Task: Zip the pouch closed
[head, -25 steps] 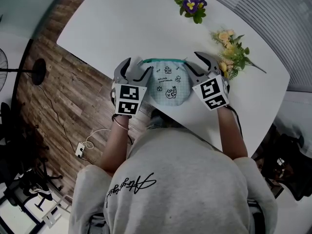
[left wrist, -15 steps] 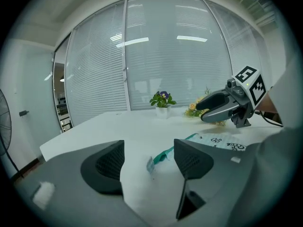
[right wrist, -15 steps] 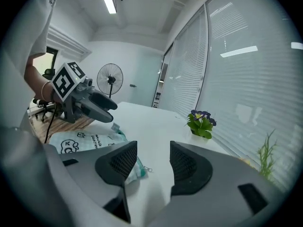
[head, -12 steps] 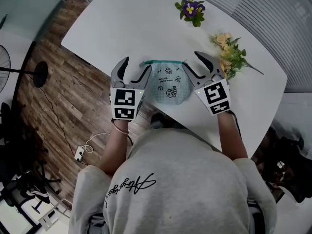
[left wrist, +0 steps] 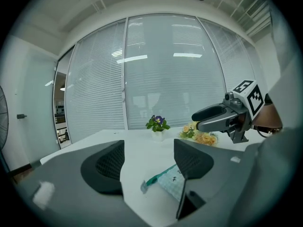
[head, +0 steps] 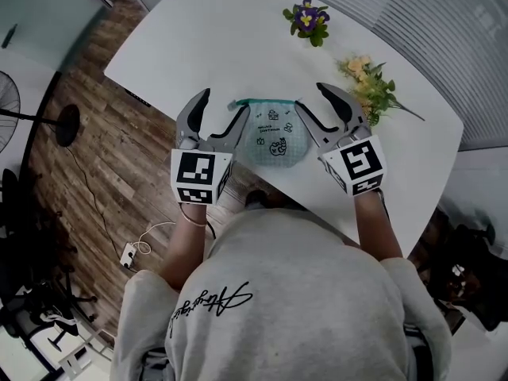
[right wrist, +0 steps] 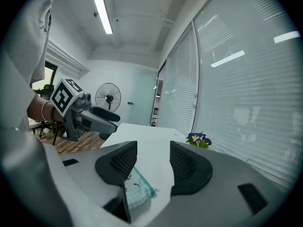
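On table (head: 222, 46) (near edge), pouch (head: 274, 143).

We see a pale mint pouch (head: 274, 140) in a fine check, printed with small dark drawings and edged by a teal zip band, against a plain white table (head: 206, 46). The left hand-held gripper (head: 224, 103) and right hand-held gripper (head: 312, 98) are grey with dark mesh-patterned pads, and each carries a cube of black-and-white square markers. We also note purple flowers (head: 305, 18) with green leaves, pale yellow flowers (head: 365, 74), a brown wood-plank floor (head: 95, 157) and a grey sweatshirt (head: 278, 292) with black script.
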Demonstrator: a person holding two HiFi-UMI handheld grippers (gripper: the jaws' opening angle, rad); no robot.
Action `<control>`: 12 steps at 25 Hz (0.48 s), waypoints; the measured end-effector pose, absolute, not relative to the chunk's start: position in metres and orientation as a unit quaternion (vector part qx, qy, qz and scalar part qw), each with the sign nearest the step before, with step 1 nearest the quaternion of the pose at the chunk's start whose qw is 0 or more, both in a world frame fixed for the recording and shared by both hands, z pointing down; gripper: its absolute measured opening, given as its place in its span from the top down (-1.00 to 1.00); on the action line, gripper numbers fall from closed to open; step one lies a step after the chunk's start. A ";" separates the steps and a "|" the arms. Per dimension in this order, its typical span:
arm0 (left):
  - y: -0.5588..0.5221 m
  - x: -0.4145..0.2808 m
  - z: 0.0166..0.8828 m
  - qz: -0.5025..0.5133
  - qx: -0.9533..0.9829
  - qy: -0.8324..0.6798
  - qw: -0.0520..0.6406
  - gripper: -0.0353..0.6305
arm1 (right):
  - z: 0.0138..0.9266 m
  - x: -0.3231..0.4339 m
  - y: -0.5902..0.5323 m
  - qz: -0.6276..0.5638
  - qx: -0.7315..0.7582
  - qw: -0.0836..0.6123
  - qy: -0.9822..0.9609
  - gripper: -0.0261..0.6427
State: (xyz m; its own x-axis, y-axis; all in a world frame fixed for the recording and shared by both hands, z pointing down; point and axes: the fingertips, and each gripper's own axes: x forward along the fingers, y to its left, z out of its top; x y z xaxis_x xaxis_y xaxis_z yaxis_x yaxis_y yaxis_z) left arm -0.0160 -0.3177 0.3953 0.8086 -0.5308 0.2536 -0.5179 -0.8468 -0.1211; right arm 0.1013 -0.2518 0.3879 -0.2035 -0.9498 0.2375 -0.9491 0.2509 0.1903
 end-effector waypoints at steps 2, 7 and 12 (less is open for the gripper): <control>-0.313 -0.016 0.383 -0.125 -0.953 0.274 0.026 -0.05 | 0.377 0.098 -0.248 -0.006 0.612 0.139 -0.779 0.34; -0.302 -0.013 0.353 -0.091 -0.960 0.260 0.036 -0.01 | 0.352 0.092 -0.240 -0.024 0.613 0.109 -0.782 0.38; -0.288 -0.011 0.335 -0.066 -0.966 0.244 0.046 0.05 | 0.331 0.089 -0.232 -0.032 0.616 0.079 -0.783 0.42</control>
